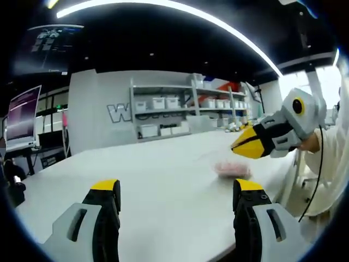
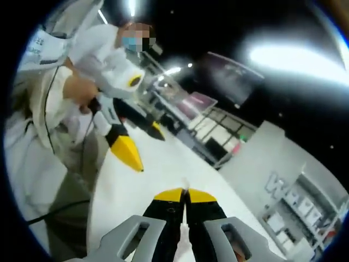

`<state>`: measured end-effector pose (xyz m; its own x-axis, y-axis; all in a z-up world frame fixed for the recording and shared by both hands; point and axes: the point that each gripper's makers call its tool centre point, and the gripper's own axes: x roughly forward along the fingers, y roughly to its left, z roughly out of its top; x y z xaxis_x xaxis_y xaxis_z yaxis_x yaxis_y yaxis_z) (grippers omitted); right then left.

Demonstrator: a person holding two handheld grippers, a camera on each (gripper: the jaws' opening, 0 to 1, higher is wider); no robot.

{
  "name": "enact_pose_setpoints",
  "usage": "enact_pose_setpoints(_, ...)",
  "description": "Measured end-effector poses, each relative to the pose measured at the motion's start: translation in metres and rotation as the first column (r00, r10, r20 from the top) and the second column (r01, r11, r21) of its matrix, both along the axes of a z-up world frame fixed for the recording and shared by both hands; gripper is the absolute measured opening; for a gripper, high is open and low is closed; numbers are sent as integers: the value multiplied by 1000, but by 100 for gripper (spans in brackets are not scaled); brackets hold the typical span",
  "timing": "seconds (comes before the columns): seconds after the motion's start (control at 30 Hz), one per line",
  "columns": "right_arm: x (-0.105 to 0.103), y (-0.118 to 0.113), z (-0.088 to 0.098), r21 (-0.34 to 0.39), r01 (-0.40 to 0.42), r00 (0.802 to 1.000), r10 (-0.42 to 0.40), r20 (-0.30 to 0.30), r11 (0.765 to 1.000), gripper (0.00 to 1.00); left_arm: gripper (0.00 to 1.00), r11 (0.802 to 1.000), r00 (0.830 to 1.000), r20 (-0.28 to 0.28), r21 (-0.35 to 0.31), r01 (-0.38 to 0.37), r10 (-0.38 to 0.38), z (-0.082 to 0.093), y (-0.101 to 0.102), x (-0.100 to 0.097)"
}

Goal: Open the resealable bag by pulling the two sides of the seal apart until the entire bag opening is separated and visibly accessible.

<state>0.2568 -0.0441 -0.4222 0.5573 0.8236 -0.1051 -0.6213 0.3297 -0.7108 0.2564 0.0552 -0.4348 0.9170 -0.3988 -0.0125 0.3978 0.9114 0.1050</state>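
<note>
Resealable bag (image 1: 232, 168) lying flat on the white table (image 1: 163, 185), toward the far right side, ahead of the left gripper (image 1: 177, 191) and well apart from it. Blurred; probably clear plastic with something pinkish inside, long axis seeming to run across the left gripper view, though seal end and opening direction too smeared to tell. Left gripper hovering over the table with jaws spread wide, nothing between them. Right gripper (image 1: 235, 146) entering from the right, above the bag, yellow tips together. Seen from the right gripper view, right gripper (image 2: 185, 192) with jaws pressed closed, gripping nothing visible; left gripper (image 2: 148, 148) held in a person's hand (image 2: 82, 93), yellow tips apart. Shelves with white bins (image 1: 163, 102) behind the table.
</note>
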Motion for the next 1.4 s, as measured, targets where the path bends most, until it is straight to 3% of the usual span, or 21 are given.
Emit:
enact_pose_setpoints(0.87,-15,16,-43,-104,-47,999,45,-27,993,0,83,1000,1000,-14,-1,16,-16,-6,-2,-1)
enact_pose_setpoints(1.03,-17,18,-51,-121,-59,997,53,-51,991,0,83,1000,1000,-14,-2,18,-18,-8,-3,-2)
enact_pose_setpoints(1.17,-21,18,-63,-135,-71,992,56,-109,988,0,83,1000,1000,-17,-4,20,-20,-9,-2,-2)
enact_pose_setpoints(1.4,-19,15,-64,-112,-55,990,40,-132,992,0,83,1000,1000,-12,-10,14,-14,-10,0,-3)
